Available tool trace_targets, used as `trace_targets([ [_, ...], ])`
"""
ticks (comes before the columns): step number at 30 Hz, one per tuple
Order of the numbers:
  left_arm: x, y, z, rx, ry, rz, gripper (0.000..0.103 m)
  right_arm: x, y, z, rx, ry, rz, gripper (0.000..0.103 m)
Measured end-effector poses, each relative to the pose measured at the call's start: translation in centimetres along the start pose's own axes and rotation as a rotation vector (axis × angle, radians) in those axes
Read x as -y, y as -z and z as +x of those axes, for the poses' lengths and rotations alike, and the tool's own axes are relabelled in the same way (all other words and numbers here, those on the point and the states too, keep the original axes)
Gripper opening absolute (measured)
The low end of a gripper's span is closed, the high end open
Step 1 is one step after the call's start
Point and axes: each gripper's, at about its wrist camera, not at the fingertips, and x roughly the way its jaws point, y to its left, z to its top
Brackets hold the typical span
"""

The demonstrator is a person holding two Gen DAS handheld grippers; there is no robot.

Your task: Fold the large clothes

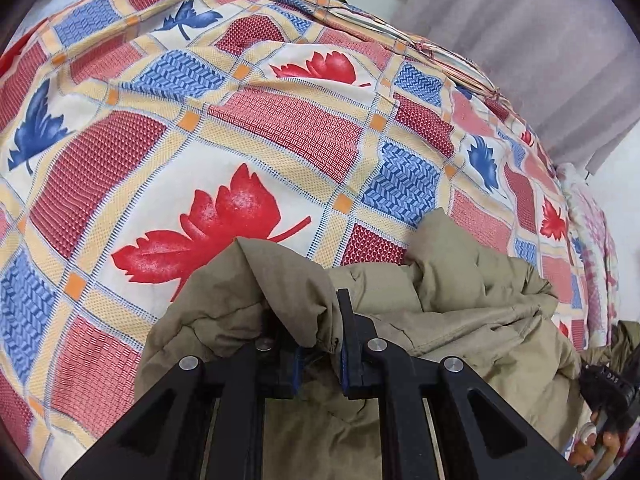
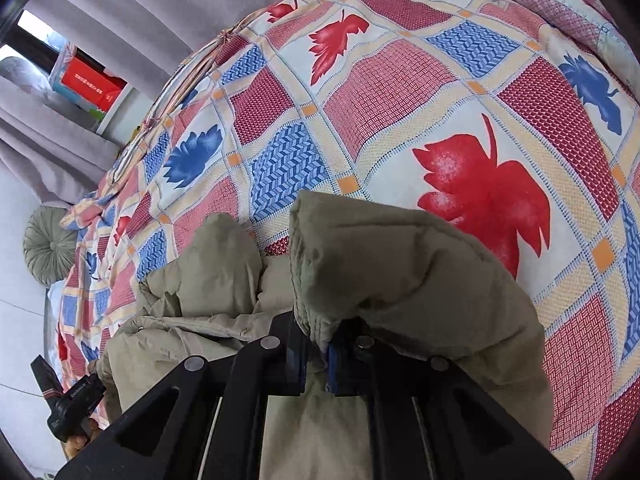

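Note:
A khaki padded jacket [image 1: 460,312] lies bunched on the bed's leaf-patterned cover [image 1: 224,140]. In the left wrist view my left gripper [image 1: 320,346] is shut on a fold of the jacket, and the cloth drapes over its left finger. In the right wrist view my right gripper [image 2: 318,350] is shut on a stitched edge of the jacket [image 2: 400,272], which humps up over the right finger. Each view shows the other gripper's black body at its edge, in a hand: the right one [image 1: 608,388] and the left one [image 2: 72,404].
The patterned cover [image 2: 400,92] spreads wide beyond the jacket. Grey curtains [image 1: 540,40] hang behind the bed. A round grey-green cushion [image 2: 50,250] sits by the bed's end, a red box [image 2: 88,84] stands on a shelf, and a pink floral quilt [image 1: 592,248] lies at the bed's side.

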Motion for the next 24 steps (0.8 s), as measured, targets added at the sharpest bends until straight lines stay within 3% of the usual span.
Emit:
trace_targets([
  [1, 0.4, 0.0, -0.3, 0.002, -0.018, 0.028, 0.016, -0.2, 0.0, -0.1, 0.001, 0.001, -0.008, 0.013],
  [2, 0.7, 0.0, -0.7, 0.005, -0.03, 0.055, 0.024, -0.3, 0.0, -0.2, -0.001, 0.002, -0.014, 0.016],
  [4, 1.1, 0.0, -2.0, 0.031, -0.042, 0.095, 0.05, -0.6, -0.3, -0.7, -0.008, -0.004, -0.024, 0.032],
  [5, 1.2, -0.1, -2.9, 0.057, -0.048, 0.107, 0.071, -0.6, -0.4, -1.0, -0.006, -0.007, -0.023, 0.041],
  [6, 1.3, -0.2, -3.8, 0.081, -0.057, 0.114, 0.091, -0.7, -0.5, -1.5, 0.003, -0.01, -0.02, 0.062],
  [7, 1.3, -0.2, -4.8, 0.109, -0.072, 0.121, 0.095, -0.8, -0.6, -2.1, 0.016, -0.022, -0.018, 0.079],
  [15, 0.1, 1.7, -10.2, 0.108, -0.057, 0.162, 0.095, -1.7, 0.7, -6.1, 0.034, -0.05, -0.056, 0.08],
  [20, -1.3, 6.8, -11.8, 0.019, 0.008, 0.164, 0.095, -0.6, 4.0, -8.8, 0.028, -0.065, -0.029, 0.08],
  [24, -3.8, 12.0, -12.7, -0.052, 0.076, 0.076, 0.095, 1.6, 8.8, -11.4, 0.014, -0.08, 0.012, 0.08],
])
